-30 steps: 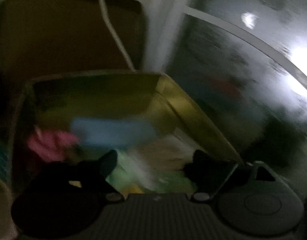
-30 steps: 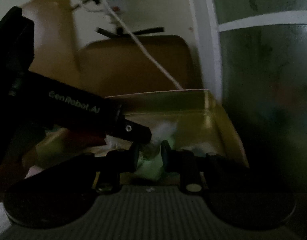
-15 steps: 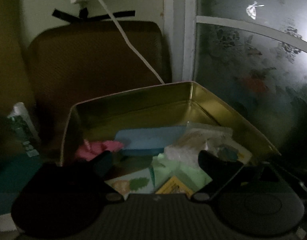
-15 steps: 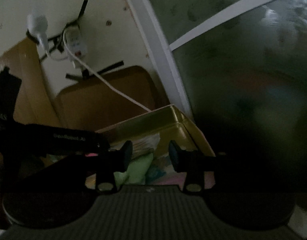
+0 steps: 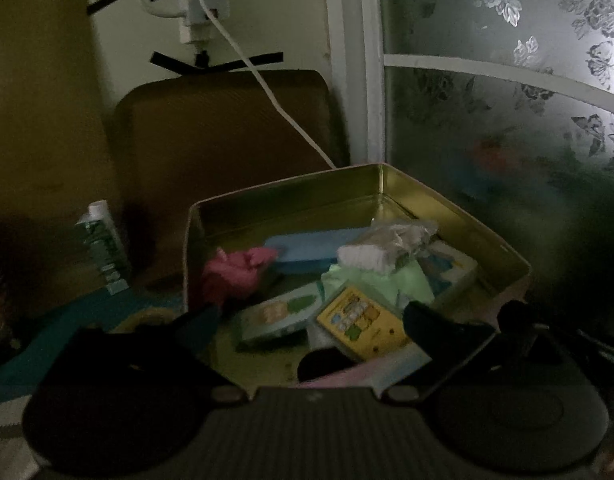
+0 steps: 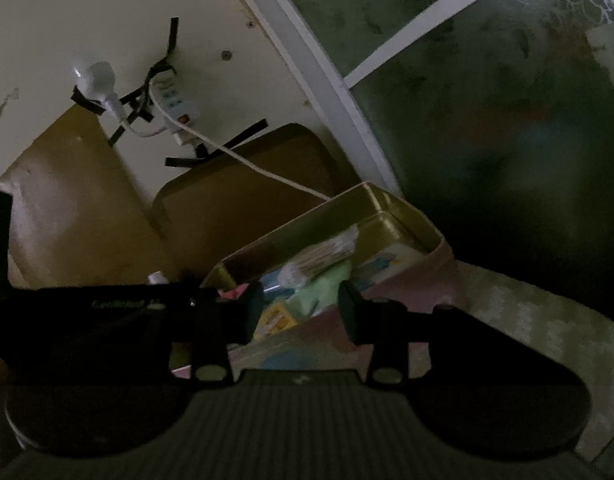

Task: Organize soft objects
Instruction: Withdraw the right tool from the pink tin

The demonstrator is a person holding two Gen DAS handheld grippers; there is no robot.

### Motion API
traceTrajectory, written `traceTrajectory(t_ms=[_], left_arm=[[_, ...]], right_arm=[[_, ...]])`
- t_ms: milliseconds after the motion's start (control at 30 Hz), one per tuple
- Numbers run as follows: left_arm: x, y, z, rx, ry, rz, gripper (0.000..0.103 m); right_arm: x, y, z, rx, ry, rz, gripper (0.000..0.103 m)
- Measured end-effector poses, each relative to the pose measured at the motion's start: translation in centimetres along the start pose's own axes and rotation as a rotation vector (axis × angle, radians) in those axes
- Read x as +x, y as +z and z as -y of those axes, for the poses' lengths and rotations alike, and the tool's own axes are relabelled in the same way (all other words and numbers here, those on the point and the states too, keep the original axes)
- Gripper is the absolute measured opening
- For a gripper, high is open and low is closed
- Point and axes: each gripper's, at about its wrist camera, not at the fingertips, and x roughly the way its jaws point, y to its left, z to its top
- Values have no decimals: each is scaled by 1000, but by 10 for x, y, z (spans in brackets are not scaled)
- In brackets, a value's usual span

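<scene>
A gold tin holds soft items: a pink cloth, a blue pad, a wrapped white bundle, a pale green cloth, a yellow pack and a green-printed pack. My left gripper hovers over the tin's near edge, its jaws opening wide with nothing gripped. In the tilted right wrist view, my right gripper stands open just short of the tin. The green cloth lies beyond its fingertips, untouched. One black finger of the left gripper crosses at left.
A taped power strip with a white cable hangs on the wall above a brown cushion behind the tin. Frosted floral glass stands right. A tube leans left of the tin. Pale cloth covers the surface at right.
The right gripper let go of the green and white cloth, opened, rolled and backed away from the tin. The left gripper pulled back and up, and its jaws spread wider.
</scene>
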Motion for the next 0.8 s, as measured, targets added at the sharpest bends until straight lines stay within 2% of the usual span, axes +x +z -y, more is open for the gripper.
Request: traceTrajectory(t_ms=[800], left_arm=[[-85,-62,-27,-90,10,35,103]], right_arm=[[-49,-15,-44,-77,38,-7,48]])
